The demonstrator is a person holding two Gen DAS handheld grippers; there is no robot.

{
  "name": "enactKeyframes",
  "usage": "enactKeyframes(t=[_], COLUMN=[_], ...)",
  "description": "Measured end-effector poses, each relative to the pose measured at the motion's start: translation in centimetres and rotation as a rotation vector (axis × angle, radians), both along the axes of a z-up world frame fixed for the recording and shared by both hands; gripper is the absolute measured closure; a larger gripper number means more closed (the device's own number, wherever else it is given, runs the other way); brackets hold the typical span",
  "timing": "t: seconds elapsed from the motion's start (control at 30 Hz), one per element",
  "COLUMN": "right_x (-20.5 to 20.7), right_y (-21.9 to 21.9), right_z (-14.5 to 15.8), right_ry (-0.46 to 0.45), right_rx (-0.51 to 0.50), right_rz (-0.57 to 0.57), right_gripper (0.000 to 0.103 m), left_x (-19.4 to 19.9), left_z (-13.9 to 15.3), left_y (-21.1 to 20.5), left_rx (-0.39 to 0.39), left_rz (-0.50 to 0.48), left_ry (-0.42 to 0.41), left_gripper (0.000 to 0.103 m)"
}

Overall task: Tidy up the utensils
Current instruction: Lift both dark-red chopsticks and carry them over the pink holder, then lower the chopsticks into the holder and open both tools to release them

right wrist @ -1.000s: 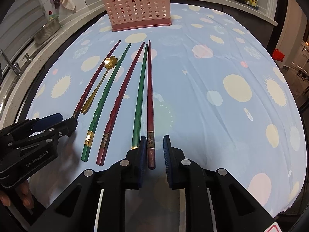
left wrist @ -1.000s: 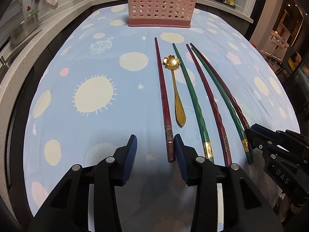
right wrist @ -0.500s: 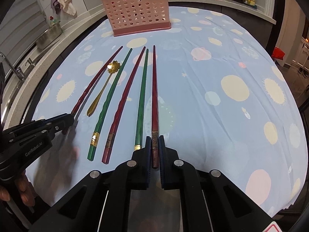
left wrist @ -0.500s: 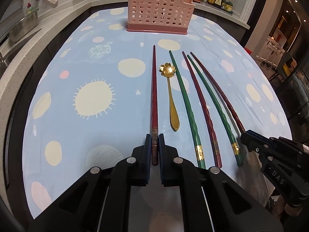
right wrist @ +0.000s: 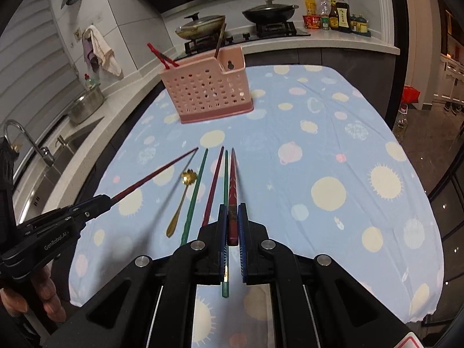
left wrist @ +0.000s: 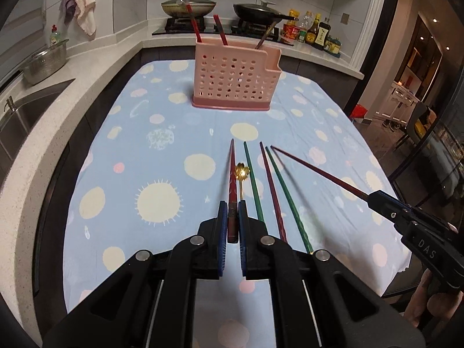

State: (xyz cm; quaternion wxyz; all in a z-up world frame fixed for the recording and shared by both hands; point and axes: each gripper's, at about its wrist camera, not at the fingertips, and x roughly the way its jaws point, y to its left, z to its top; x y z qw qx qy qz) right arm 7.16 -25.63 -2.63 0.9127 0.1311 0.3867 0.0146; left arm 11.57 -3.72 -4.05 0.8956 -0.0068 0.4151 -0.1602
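Note:
My left gripper is shut on the thick end of a dark red chopstick, held up off the cloth and pointing toward the pink holder. My right gripper is shut on a second dark red chopstick, also raised. Each gripper appears in the other's view, the right gripper and the left gripper. On the cloth lie a gold spoon, two green chopsticks and a maroon chopstick.
The pink holder stands at the far end of the blue spotted tablecloth with utensils sticking out. A sink and metal pot lie along the left counter. Pans on the stove and sauce bottles sit behind.
Both grippers closed on the outermost red chopsticks, then rose and lifted them off the cloth. The spoon and the other three chopsticks stayed put.

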Motion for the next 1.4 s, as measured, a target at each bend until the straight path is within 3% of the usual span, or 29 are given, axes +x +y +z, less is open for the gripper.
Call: enactKeyframes(t=[0.4, 0.73, 1.13, 1.4], right_x=[3.7, 8.1, 15.9, 21.6], right_y=[-2.9, -3.9, -4.0, -4.0], right_z=[7.6, 11.7, 18.0, 20.5], right_ry=[-0.185, -0.286, -0.416, -0.477], right_rx=[0.044, 0.056, 0.095, 0.104], right_rz=[-0.047, -0.049, -0.021, -0.043], right_gripper=[0.096, 0.096, 0.096, 0.096], left_x=[3.5, 8.3, 14.0, 18.9], left_z=[7.5, 12.0, 20.2, 22.2], left_y=[0.8, -0.3, -2.9, -4.2], left_rx=[-0.089, -0.094, -0.147, -0.159], left_rz=[0.028, 0.028, 0.001, 0.006], left_ry=[-0.159, -0.272, -0.456, -0.528], left_gripper=[0.096, 0.096, 0.096, 0.096])
